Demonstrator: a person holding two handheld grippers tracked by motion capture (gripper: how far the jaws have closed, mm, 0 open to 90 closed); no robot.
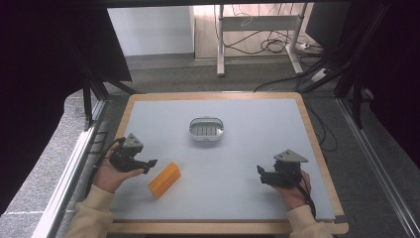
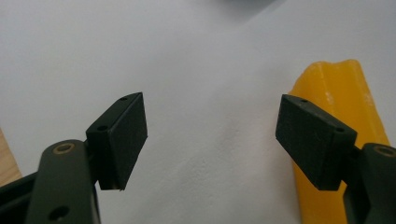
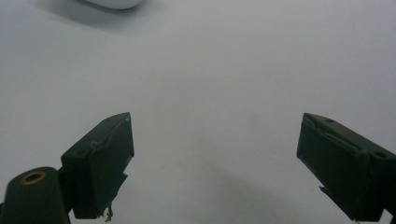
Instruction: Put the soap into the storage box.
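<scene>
yellow soap bar (image 1: 165,179) lies near-left on the grey table (image 1: 247,148), untouched, just right of the left gripper (image 1: 148,166); the soap dish (image 1: 206,128) sits farther off, empty. left gripper view: jaws apart, soap beside the right jaw, not between. right gripper view: right gripper (image 3: 215,168) jaws apart, holding nothing. pickup and placing remain.

The yellow bar (image 1: 165,179) at the left gripper's (image 1: 151,164) three o'clock looks waxy, smooth and faintly glossy. Both grippers' pads (image 2: 122,140) are matt black, rubbery, and the right gripper's (image 3: 215,172) are frayed at the edges. The table top (image 1: 247,148) is matt pale grey with a light wood rim. The dish (image 1: 206,129) at twelve o'clock looks like smooth grey-white plastic.
</scene>
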